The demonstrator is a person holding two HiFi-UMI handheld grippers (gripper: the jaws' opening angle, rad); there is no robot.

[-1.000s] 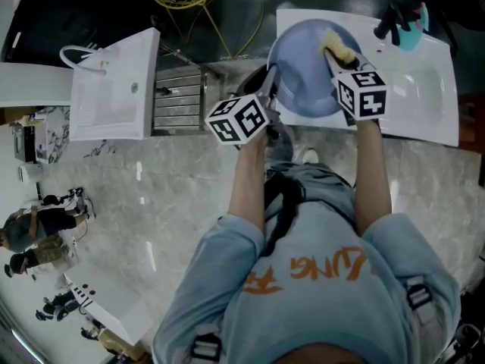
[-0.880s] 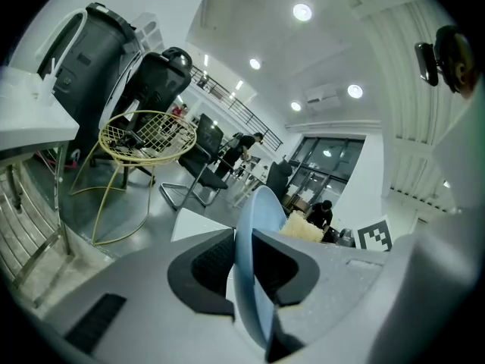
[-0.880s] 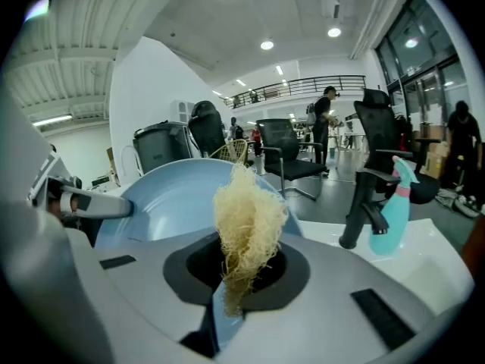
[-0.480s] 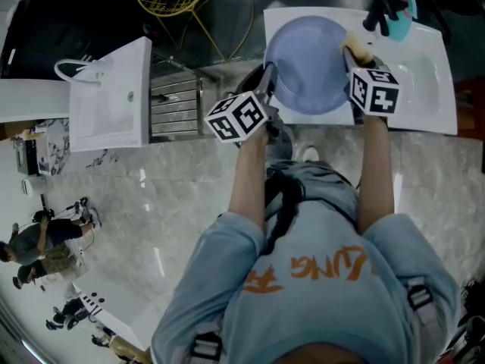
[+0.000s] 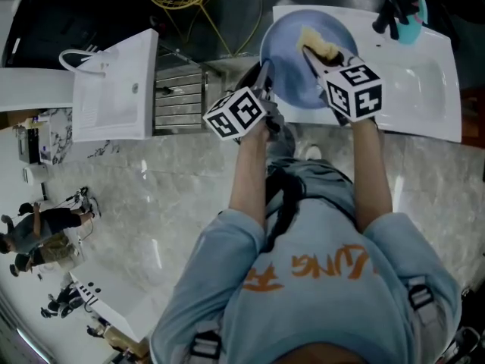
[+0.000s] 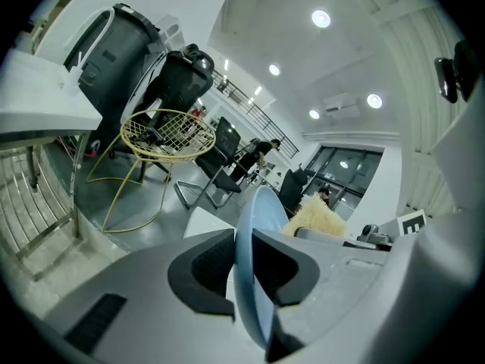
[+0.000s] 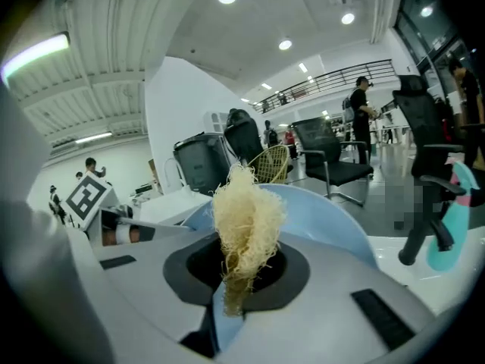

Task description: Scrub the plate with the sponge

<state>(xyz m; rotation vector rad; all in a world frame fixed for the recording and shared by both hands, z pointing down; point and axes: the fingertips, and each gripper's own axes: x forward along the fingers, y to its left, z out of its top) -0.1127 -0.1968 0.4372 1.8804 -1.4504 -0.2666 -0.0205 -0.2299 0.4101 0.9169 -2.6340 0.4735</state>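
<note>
- Left gripper point(image 6: 244, 268): jaws nearly together, clamped on the rim of the blue plate point(image 6: 254, 226). The plate stands on edge between them and rises ahead of the tips.
- Right gripper point(image 7: 241, 268): jaws closed on the pale yellow, fibrous sponge point(image 7: 244, 218). Its frayed tuft sticks out past the tips and lies against the plate's face.
- In the head view the plate is held up between the two grippers. The left jaws grip its near-left edge. The right jaws reach over its face from the near right, with the sponge near the upper middle of that face.
- Beneath and beyond the right jaws lies a white sink point(image 5: 424, 89); the plate overhangs its left end.
- Beyond the right jaws and to their right, a black tap point(image 5: 388, 15) stands at the sink's far edge, with a teal object point(image 5: 413, 25) just beside it.
- To the left of the left jaws, well apart from them, are a metal rack point(image 5: 178, 97) and a second white basin point(image 5: 114, 89).
- Ahead of the left jaws and to their left, a yellow wire chair point(image 6: 168, 135) stands on the grey floor.
- Far beyond both pairs of jaws, dark office chairs point(image 7: 333, 158) and several people fill a bright hall.
</note>
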